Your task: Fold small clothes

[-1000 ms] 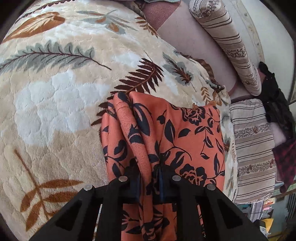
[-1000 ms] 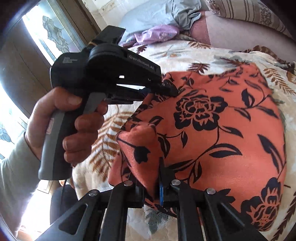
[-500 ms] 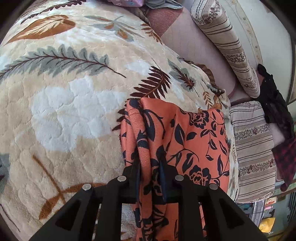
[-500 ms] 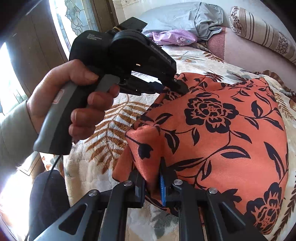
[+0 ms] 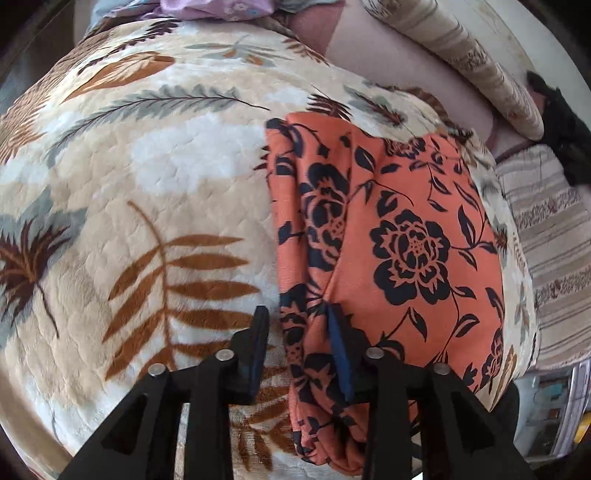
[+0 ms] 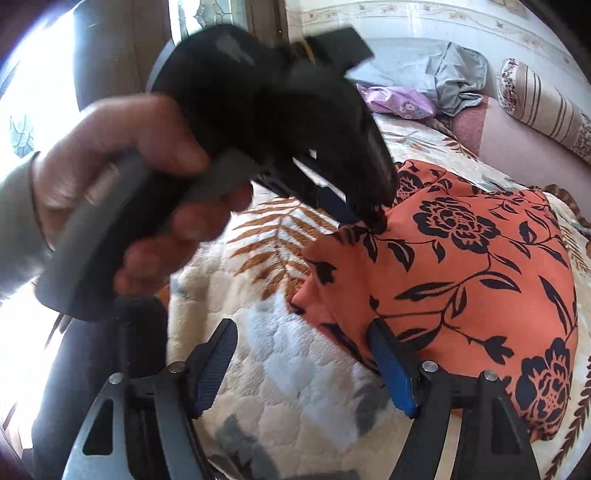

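Folded orange cloth (image 5: 406, 229) lies on the blanket (image 5: 166, 184). Both grippers, left (image 5: 297, 332) and right (image 6: 303, 347), have fingers spread, gripping nothing.

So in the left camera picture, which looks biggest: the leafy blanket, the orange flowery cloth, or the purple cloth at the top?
1. leafy blanket, fills most of the view
2. orange flowery cloth
3. purple cloth, a sliver at the top edge; it lies farther away and is cut off, so its real size is unsure

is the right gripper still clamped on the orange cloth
No, the right gripper stands wide open, with the orange floral cloth lying against only its one finger on the leaf-print blanket.
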Motion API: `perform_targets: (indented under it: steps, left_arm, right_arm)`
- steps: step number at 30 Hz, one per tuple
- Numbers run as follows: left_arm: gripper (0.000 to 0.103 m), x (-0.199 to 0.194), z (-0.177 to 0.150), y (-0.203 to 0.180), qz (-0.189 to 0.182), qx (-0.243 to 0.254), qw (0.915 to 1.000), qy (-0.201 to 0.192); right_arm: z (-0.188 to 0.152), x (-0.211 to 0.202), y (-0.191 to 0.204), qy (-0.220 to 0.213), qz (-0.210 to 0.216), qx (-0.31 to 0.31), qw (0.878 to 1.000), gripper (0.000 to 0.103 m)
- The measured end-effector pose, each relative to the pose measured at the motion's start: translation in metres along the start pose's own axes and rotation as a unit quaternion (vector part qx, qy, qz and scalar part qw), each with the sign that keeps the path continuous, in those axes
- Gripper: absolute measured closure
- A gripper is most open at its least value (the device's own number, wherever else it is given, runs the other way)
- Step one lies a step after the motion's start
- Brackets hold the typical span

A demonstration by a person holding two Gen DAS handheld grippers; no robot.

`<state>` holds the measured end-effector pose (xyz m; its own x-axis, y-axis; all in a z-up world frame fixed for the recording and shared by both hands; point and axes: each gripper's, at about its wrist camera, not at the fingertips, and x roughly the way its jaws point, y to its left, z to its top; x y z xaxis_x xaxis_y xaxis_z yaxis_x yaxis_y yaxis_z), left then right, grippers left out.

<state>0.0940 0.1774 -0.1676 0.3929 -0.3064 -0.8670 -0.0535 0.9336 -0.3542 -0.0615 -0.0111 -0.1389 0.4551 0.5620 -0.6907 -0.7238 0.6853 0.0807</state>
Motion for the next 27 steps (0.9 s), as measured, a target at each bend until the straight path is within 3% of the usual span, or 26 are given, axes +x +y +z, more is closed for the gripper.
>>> perform_targets:
  steps: [2, 4, 7, 9, 11, 15, 18, 20, 24, 27]
  left_arm:
    - [0.065, -0.017, -0.004, 0.002, 0.005, -0.015, 0.9998, -0.013]
    - [0.067, -0.035, -0.011, -0.007, 0.016, 0.003, 0.9993, -0.035]
    - [0.067, -0.054, -0.025, -0.025, -0.020, 0.030, 0.9977, -0.058]
    - [0.067, -0.040, -0.037, -0.031, 0.020, 0.049, 0.9980, -0.035]
    - [0.059, -0.009, -0.049, -0.022, 0.084, 0.031, 0.9959, 0.010]
    - [0.057, -0.027, -0.057, -0.016, 0.068, 0.004, 0.9976, -0.012]
    - [0.058, -0.047, -0.051, -0.031, 0.084, 0.021, 0.9955, -0.040]
    - [0.058, -0.061, -0.045, -0.046, 0.070, 0.031, 0.9946, -0.069]
    - [0.051, -0.060, -0.025, -0.072, 0.037, 0.041, 0.9938, -0.096]
    - [0.051, -0.036, -0.017, -0.078, 0.049, 0.044, 0.9938, -0.090]
  right_arm:
    - [-0.010, -0.020, -0.011, -0.010, 0.019, 0.039, 0.999, 0.028]
    - [-0.020, -0.043, -0.029, -0.027, 0.023, 0.083, 0.996, 0.028]
    - [-0.030, -0.076, -0.072, -0.052, 0.020, 0.159, 0.986, 0.028]
    - [-0.039, -0.096, -0.103, -0.066, 0.026, 0.220, 0.973, 0.028]
    - [-0.046, -0.109, -0.137, -0.075, 0.030, 0.279, 0.957, 0.028]
    - [-0.061, -0.120, -0.197, -0.082, 0.050, 0.369, 0.924, 0.028]
    - [-0.070, -0.113, -0.230, -0.073, 0.071, 0.421, 0.901, 0.028]
    - [-0.071, -0.104, -0.247, -0.069, 0.095, 0.446, 0.887, 0.027]
    - [-0.061, -0.068, -0.278, -0.057, 0.177, 0.510, 0.839, 0.027]
    - [-0.050, -0.041, -0.298, -0.052, 0.217, 0.550, 0.805, 0.027]
